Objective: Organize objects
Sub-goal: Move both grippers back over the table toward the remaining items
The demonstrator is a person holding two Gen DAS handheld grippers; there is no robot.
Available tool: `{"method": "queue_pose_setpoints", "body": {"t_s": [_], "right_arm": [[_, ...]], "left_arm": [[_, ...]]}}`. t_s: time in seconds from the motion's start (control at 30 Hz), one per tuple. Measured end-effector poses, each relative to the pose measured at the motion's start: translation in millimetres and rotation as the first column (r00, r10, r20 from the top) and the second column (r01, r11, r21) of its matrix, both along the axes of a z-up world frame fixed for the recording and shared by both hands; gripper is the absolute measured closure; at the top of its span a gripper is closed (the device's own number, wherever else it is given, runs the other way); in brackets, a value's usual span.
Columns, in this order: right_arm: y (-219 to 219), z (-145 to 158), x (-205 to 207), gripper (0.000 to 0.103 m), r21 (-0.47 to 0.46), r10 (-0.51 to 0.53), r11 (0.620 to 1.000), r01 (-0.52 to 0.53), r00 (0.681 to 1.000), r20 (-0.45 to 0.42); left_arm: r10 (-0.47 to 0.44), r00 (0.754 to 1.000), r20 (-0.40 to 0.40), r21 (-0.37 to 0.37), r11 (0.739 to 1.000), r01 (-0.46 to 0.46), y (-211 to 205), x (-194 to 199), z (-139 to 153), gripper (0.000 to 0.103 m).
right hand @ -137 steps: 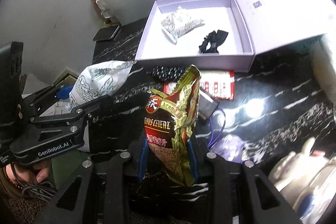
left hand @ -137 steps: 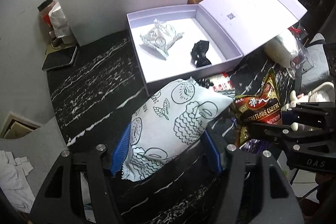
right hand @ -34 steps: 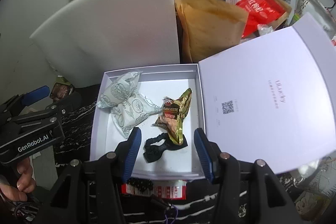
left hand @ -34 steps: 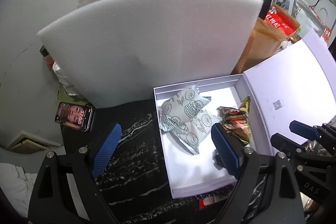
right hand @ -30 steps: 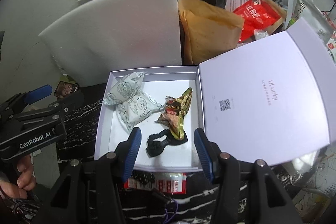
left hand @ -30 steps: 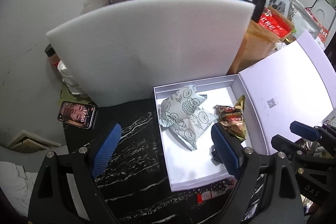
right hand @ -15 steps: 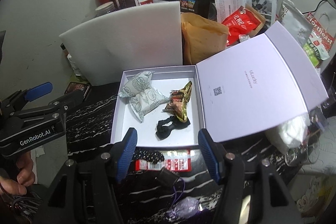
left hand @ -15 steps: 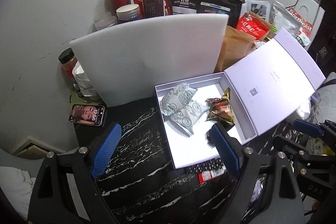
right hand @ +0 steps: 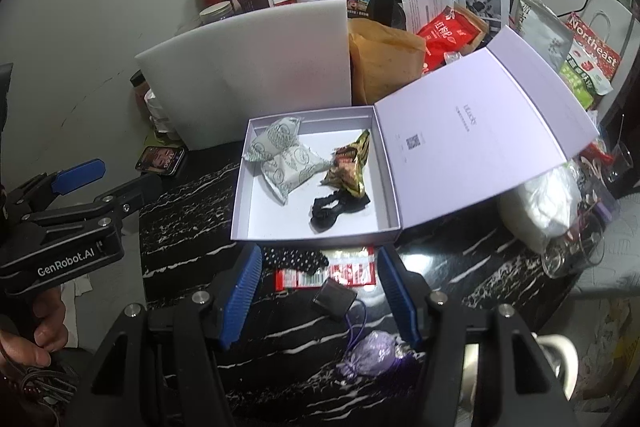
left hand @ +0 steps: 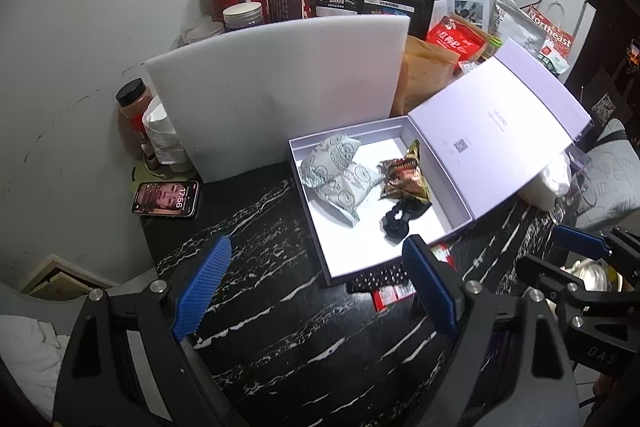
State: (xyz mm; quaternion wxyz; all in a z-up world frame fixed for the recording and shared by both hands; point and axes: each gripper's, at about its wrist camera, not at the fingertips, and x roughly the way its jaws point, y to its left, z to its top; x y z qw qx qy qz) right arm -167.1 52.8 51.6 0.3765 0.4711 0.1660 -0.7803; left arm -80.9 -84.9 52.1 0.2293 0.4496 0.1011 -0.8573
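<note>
A pale lilac box (left hand: 316,223) (right hand: 240,195) lies on the black marble table with its lid (right hand: 472,131) laid back to the right. Inside it are two white printed packets (left hand: 340,175) (right hand: 286,159), a gold and red cereal packet (left hand: 406,175) (right hand: 348,167) and a black hair tie (left hand: 398,221) (right hand: 334,209). My left gripper (left hand: 320,291) hangs open and empty above the table, short of the box. My right gripper (right hand: 320,291) stands open and empty over a red packet (right hand: 340,273), a small black pouch (right hand: 334,297) and a purple sachet (right hand: 370,353).
A white foam sheet (left hand: 280,87) stands behind the box, with jars and bags behind it. A phone (left hand: 166,199) lies at the table's left edge. A white bag (right hand: 538,207) and glassware sit at the right. A hand (right hand: 40,327) holds the left gripper's handle.
Both grippers have let go of their packets, which now lie in the box, and have drawn back and up from it. The right jaws have widened slightly.
</note>
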Motion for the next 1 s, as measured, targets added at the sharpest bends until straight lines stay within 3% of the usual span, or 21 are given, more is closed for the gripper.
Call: {"method": "queue_pose_setpoints", "body": {"t_s": [0.37,1.0], "right_arm": [[19,-16,39,0.042,0.015,-0.012,1.000,0.012,1.000,0.028],[60,-60,87,0.042,0.050,-0.077,0.996,0.072,0.991,0.114]], "left_arm": [[-0.044,0.999,0.024,0.024,0.999,0.043,12,33,-15,0.016],[-0.125,0.987,0.101,0.069,0.991,0.119,46,77,-67,0.016]]}}
